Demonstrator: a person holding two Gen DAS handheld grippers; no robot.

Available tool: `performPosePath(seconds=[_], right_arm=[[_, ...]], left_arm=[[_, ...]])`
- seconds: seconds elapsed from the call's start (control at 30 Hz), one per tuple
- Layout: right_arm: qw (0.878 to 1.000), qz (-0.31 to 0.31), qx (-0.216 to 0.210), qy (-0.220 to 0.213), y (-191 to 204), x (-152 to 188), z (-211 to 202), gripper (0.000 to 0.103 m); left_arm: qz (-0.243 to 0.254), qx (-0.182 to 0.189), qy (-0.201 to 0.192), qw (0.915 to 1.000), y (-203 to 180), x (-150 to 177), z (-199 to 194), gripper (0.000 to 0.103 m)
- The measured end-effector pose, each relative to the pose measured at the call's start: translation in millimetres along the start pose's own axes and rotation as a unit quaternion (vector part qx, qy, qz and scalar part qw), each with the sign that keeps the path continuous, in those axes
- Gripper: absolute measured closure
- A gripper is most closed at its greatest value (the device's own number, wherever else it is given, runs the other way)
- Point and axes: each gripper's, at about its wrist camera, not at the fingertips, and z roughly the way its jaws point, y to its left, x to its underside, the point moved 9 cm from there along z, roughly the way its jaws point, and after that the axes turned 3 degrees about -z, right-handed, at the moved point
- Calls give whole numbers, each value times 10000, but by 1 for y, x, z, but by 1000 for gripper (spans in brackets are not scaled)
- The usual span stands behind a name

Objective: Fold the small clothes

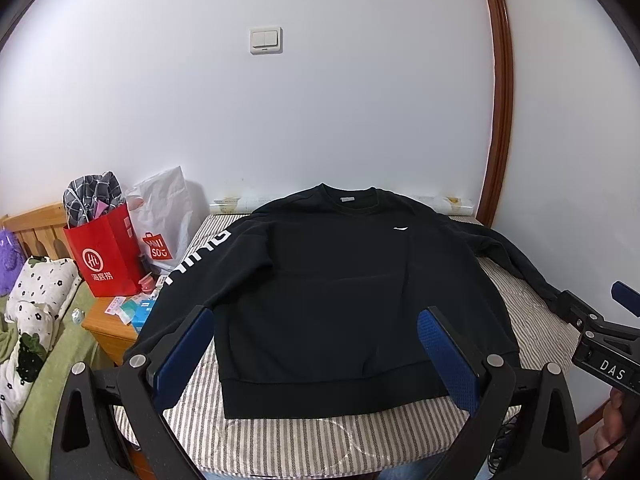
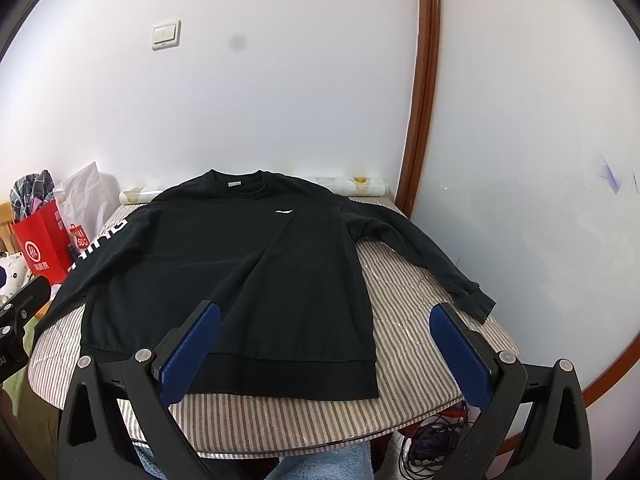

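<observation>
A black long-sleeved sweatshirt (image 1: 320,292) (image 2: 240,264) lies spread flat, front up, on a striped table (image 1: 304,440) (image 2: 408,320), collar toward the wall. Its left sleeve with white lettering (image 1: 200,256) hangs toward the table's left edge. Its right sleeve (image 2: 432,256) stretches out to the right, cuff near the table edge. My left gripper (image 1: 316,316) hovers open above the hem, nothing between its blue pads. My right gripper (image 2: 326,312) is open too, over the hem's right part. The right gripper's body (image 1: 600,336) shows at the right edge of the left wrist view.
A red paper bag (image 1: 106,252) and a white bag (image 1: 164,216) stand on a wooden nightstand (image 1: 108,324) left of the table. A bed with a floral pillow (image 1: 36,300) lies further left. A wall (image 1: 320,120) and brown door frame (image 2: 420,100) close off the back. Cables (image 2: 432,440) lie below the table.
</observation>
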Motion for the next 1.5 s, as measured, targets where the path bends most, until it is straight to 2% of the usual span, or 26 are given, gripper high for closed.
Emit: performPosePath(seconds=[0.9,1.5], right_arm=[[10000,-75,-13,-54,-6,-7,-1,0],[9998,-179,13,-34,4,-8,1,0]], left_arm=[[-38,-56,-9,10000,6,0,2,1],[-62,-60,-77,9999,10,0,-1,1]])
